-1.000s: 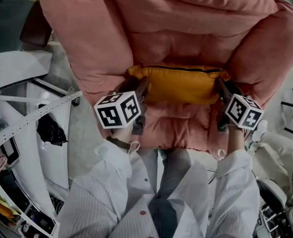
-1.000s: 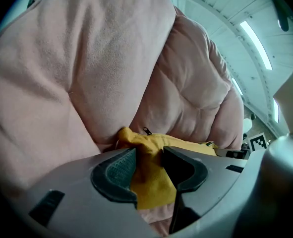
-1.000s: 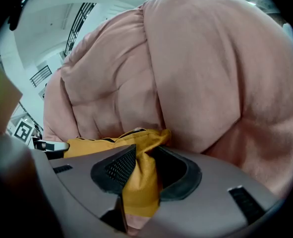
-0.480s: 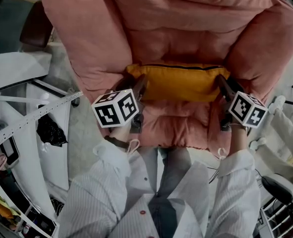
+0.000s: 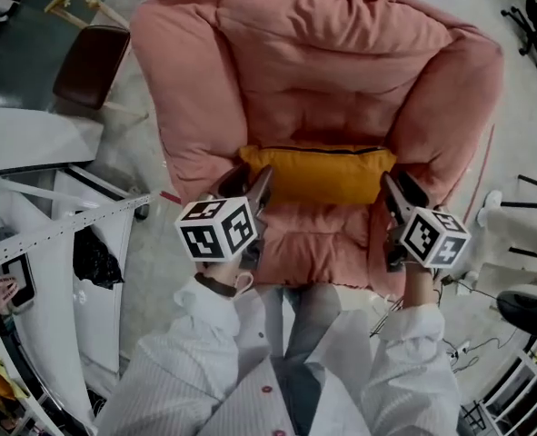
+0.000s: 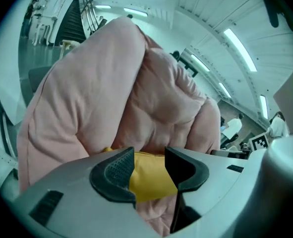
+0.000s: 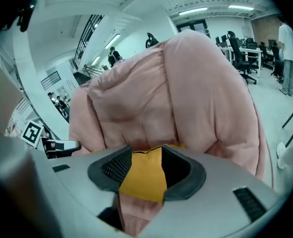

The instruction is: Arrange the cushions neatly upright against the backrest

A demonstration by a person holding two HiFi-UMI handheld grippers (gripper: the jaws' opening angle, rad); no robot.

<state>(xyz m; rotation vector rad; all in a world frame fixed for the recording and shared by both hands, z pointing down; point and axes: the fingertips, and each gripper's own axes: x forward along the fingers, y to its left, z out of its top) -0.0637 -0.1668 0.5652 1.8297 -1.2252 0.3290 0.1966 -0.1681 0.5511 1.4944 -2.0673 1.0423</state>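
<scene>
Left tool (image 5: 264,178) and right tool (image 5: 388,182) jaws apart; unheld yellow cushion (image 5: 321,173), 12 o'clock, may slump off backrest (image 5: 323,62)

The left white-sleeved arm (image 5: 173,371) and right white-sleeved arm (image 5: 420,361) reach up from the lower frame. The left grey two-jaw tongs (image 5: 262,185) and right grey two-jaw tongs (image 5: 389,187) point upward at mid-frame, jaws apart.
</scene>
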